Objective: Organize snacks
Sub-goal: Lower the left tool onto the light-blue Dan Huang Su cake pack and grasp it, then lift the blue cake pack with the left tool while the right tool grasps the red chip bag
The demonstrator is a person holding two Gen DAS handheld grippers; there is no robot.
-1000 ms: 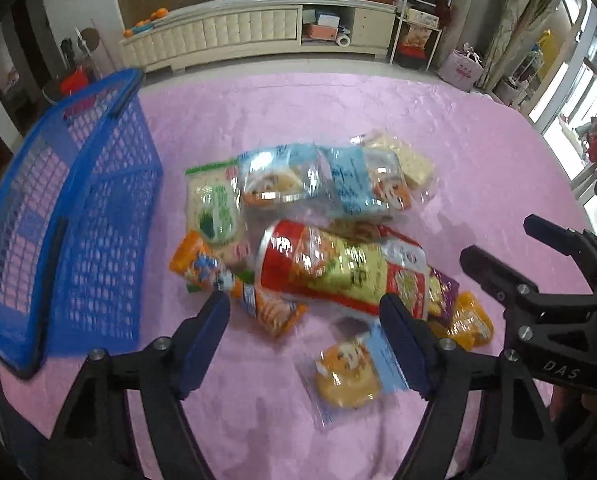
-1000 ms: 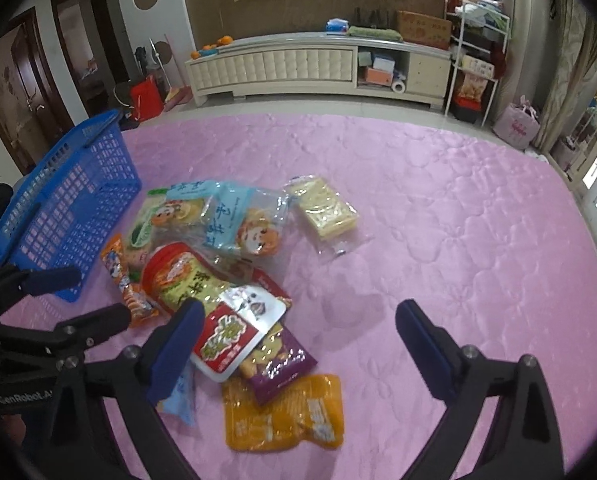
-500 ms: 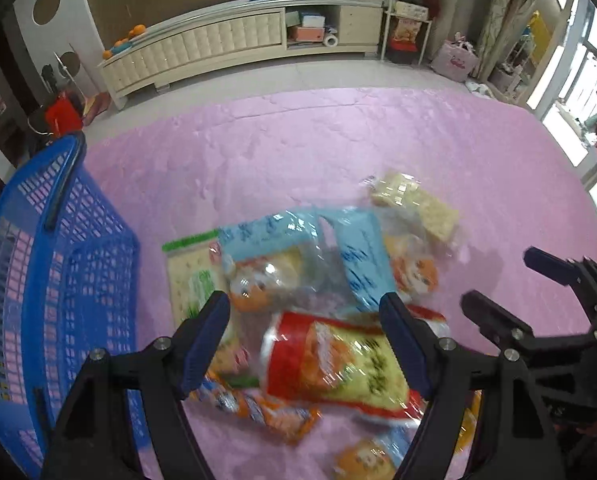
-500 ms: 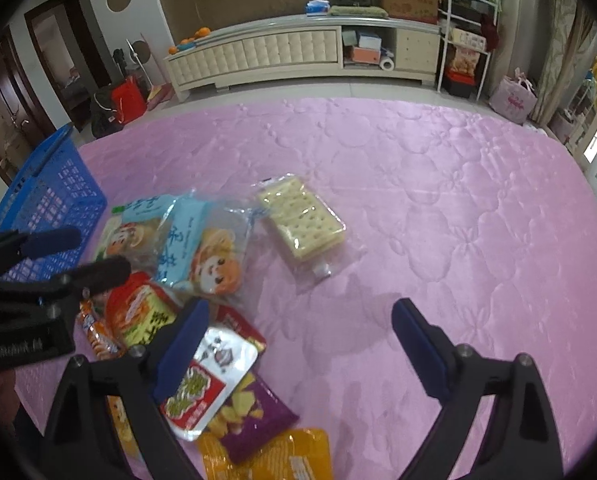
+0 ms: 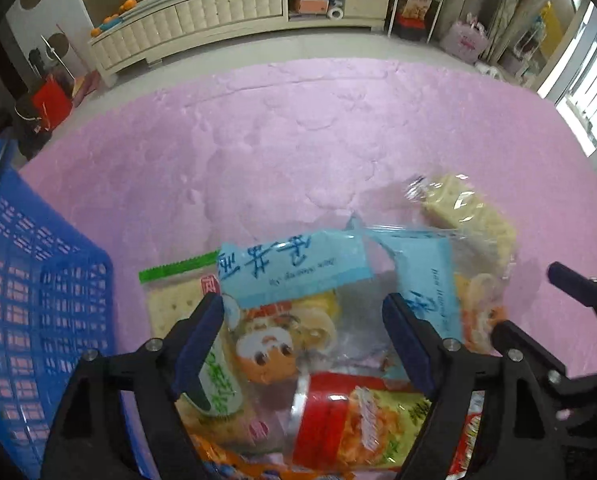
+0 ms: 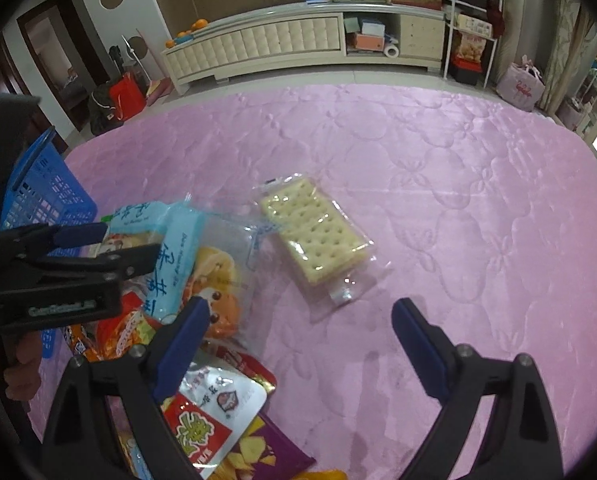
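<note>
Pink quilted bedspread (image 6: 438, 184) carries the whole scene: a heap of snack packets lies toward its near left, just beside a blue plastic basket (image 5: 38, 312) at the left edge. The step in hand looks like the approach for a first pick, with nothing yet in the basket as far as its visible part shows.

The left gripper (image 5: 302, 340) hangs over the heap with its jaws wide and empty. They have just been opening a little further, and between them, below the tips, lies a clear packet with a light-blue label and a cartoon face (image 5: 282, 312). Under it a red-banded bag (image 5: 354, 420) and a green-edged cracker packet (image 5: 170, 308) overlap. The right gripper (image 6: 298, 332) also has its jaws spread wide, holding nothing; a clear pack of square crackers (image 6: 314, 236) lies apart from the heap, just beyond its tips.

Next, I judge, either gripper must come down over one packet, close on a loose edge or across its width, and carry it left to the basket. The slippery film and the overlap risk dragging a neighbour along.

Much is cut off: the heap's near packets run out of the bottom of both views, the basket's inside is mostly unseen, and the printing is too blurred to read. Whether the left jaw tips touch the film I cannot tell.
</note>
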